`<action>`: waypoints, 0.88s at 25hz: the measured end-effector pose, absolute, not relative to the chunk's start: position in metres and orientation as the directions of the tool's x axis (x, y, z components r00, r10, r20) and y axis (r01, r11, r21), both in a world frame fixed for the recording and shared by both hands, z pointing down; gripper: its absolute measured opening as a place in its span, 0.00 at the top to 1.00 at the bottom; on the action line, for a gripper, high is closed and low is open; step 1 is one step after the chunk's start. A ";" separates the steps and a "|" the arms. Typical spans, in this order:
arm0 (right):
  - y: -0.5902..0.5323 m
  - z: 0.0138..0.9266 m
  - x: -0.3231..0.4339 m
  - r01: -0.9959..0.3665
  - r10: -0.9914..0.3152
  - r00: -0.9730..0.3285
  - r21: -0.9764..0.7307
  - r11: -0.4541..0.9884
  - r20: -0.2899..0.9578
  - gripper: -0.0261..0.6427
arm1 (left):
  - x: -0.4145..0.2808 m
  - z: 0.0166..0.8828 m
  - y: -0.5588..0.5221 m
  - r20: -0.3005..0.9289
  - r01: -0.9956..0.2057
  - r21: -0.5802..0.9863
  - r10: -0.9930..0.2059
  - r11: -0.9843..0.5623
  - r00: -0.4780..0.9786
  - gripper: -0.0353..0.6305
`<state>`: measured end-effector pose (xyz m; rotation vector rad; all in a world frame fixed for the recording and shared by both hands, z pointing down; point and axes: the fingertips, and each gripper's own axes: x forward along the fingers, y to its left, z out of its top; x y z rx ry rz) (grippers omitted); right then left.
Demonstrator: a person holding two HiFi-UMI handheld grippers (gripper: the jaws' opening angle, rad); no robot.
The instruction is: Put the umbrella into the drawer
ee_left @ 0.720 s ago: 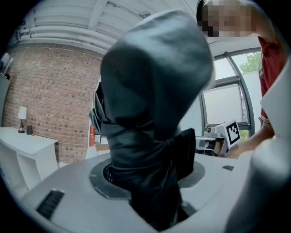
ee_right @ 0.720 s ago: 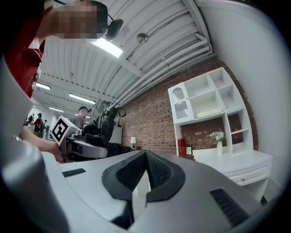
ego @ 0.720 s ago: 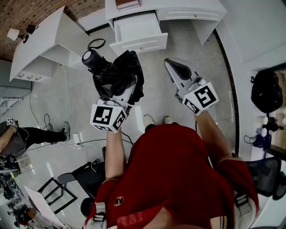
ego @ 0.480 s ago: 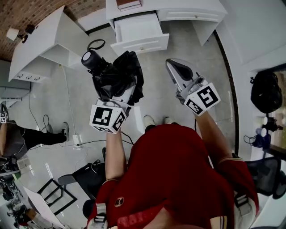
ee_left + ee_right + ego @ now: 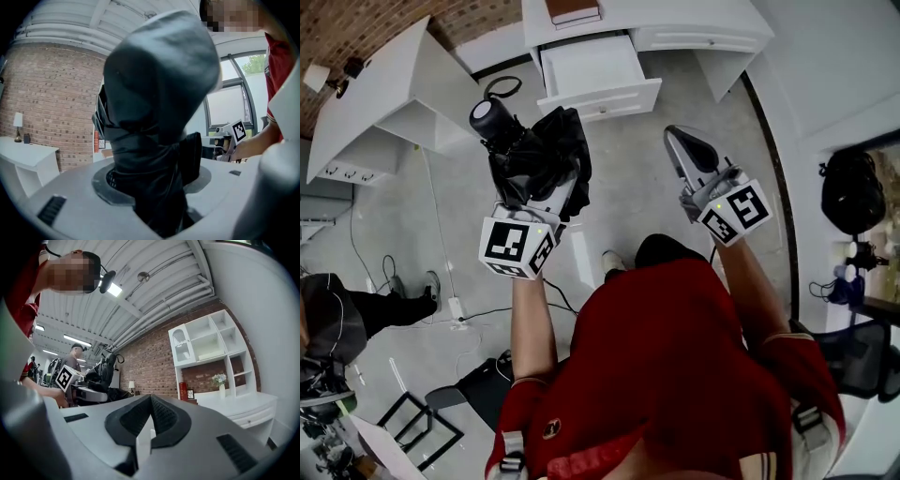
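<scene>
A folded black umbrella with a round handle and a wrist loop sticks forward out of my left gripper, whose jaws are shut on its bunched fabric. In the left gripper view the umbrella fills the middle and hides the pads. The white drawer stands pulled open under the white desk, ahead of both grippers, and looks empty. My right gripper hovers to the right of the umbrella with its jaws closed together and nothing between them; in the right gripper view the pads meet.
A white corner desk runs along the left. A book lies on the desk top above the drawer. A black bag hangs at the right. Cables, a power strip and a seated person's legs lie at lower left.
Both grippers and the umbrella have shifted slightly forward toward the drawer, the right gripper also drifting right. The grip on the umbrella is unchanged.
</scene>
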<state>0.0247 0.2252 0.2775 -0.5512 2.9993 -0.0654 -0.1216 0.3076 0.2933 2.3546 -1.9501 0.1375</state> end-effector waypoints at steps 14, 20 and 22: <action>0.086 0.282 -0.045 -0.380 -0.381 -0.923 -0.027 0.925 -0.058 0.96 | -0.204 0.312 0.178 0.273 -0.970 -0.065 -0.939 -0.235 0.209 0.56; 0.002 0.299 -0.040 -0.364 -0.365 -0.930 -0.040 0.931 -0.039 0.96 | -0.211 0.326 0.085 0.345 -0.969 -0.075 -0.918 -0.234 0.195 0.56; -0.028 0.304 -0.041 -0.355 -0.356 -0.934 -0.050 0.934 -0.031 0.96 | -0.213 0.335 0.052 0.375 -0.968 -0.080 -0.907 -0.236 0.190 0.56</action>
